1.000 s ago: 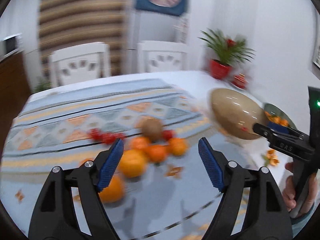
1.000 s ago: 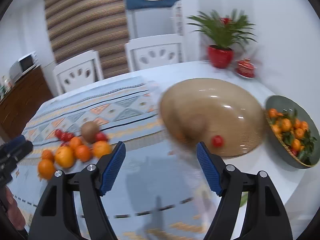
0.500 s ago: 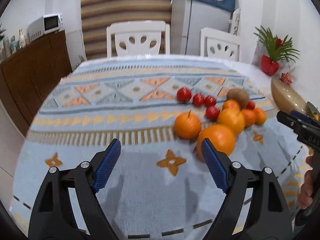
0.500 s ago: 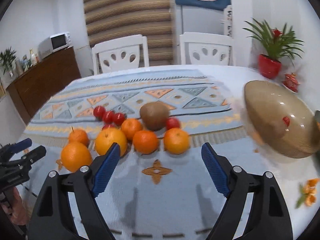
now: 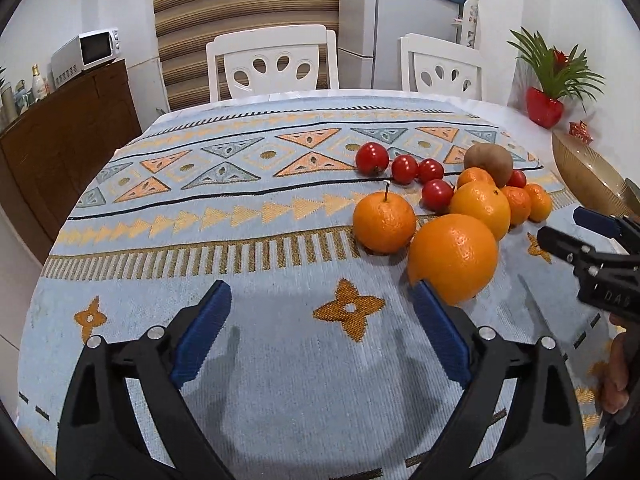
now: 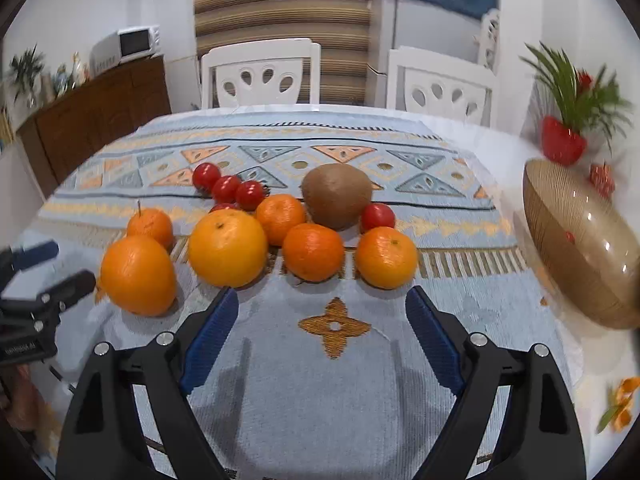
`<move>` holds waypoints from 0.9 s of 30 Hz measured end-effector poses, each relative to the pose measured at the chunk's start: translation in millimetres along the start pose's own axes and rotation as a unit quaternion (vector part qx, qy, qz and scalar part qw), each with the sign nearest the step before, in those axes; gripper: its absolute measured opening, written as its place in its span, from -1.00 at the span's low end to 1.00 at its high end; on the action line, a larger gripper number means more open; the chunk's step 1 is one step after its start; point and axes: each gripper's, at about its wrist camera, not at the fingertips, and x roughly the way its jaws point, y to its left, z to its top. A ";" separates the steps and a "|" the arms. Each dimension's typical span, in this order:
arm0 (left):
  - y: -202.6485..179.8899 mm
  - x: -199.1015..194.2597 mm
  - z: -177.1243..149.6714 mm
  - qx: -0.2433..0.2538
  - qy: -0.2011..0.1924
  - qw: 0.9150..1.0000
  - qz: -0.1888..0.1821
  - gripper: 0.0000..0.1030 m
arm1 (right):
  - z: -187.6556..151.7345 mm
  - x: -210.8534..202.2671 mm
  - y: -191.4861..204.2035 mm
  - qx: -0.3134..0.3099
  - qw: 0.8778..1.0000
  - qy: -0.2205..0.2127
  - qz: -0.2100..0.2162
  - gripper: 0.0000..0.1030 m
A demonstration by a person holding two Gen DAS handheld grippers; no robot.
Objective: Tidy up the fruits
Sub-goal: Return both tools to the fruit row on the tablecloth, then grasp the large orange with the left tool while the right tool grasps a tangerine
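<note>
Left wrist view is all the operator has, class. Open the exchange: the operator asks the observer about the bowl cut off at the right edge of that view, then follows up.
Operator: My view clips the bowl. Is anything in it?
Observer: The right wrist view shows the bowl whole, with one small red thing inside, probably a cherry tomato.
Operator: Is there anything on the table nearer than the bowl?
Observer: Yes, orange peel scraps lie on the right, nearer the camera than the bowl.
Operator: Is the right hand-held gripper holding fruit?
Observer: No. The right hand-held gripper is open and empty, and it points at the mandarins.
</note>
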 end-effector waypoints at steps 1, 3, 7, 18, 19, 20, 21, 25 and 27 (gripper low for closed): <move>-0.2 0.0 0.1 0.000 0.000 1.000 0.001 0.78 | 0.4 -0.1 -3.6 0.008 1.000 0.000 0.003 0.65; -1.2 0.8 0.3 0.002 0.005 1.000 0.002 0.79 | 1.2 -2.4 -11.5 0.024 1.000 -0.002 -0.003 0.65; -5.3 -2.2 4.8 0.002 0.018 1.000 -0.026 0.79 | 0.5 -11.6 -18.9 0.022 1.000 0.000 -0.012 0.65; -40.9 24.6 26.3 -0.034 0.074 0.991 -0.103 0.79 | 28.1 4.5 -60.7 0.078 0.995 0.058 -0.003 0.49; -42.8 28.5 26.9 -0.038 0.076 0.991 -0.105 0.79 | 31.2 11.2 -61.9 0.077 0.995 0.067 -0.006 0.49; -43.4 30.8 27.7 -0.041 0.076 0.991 -0.107 0.79 | 32.7 16.3 -61.9 0.074 0.995 0.071 -0.006 0.49; -43.9 33.1 28.3 -0.043 0.076 0.990 -0.108 0.79 | 33.8 21.2 -61.2 0.070 0.995 0.073 -0.005 0.49; -46.8 42.9 26.6 -0.043 0.076 0.991 -0.101 0.79 | 31.4 41.1 -59.3 0.055 0.995 0.077 0.006 0.39; -45.8 46.9 26.2 -0.047 0.081 0.990 -0.106 0.79 | 26.1 50.3 -61.3 0.057 0.995 0.083 0.017 0.37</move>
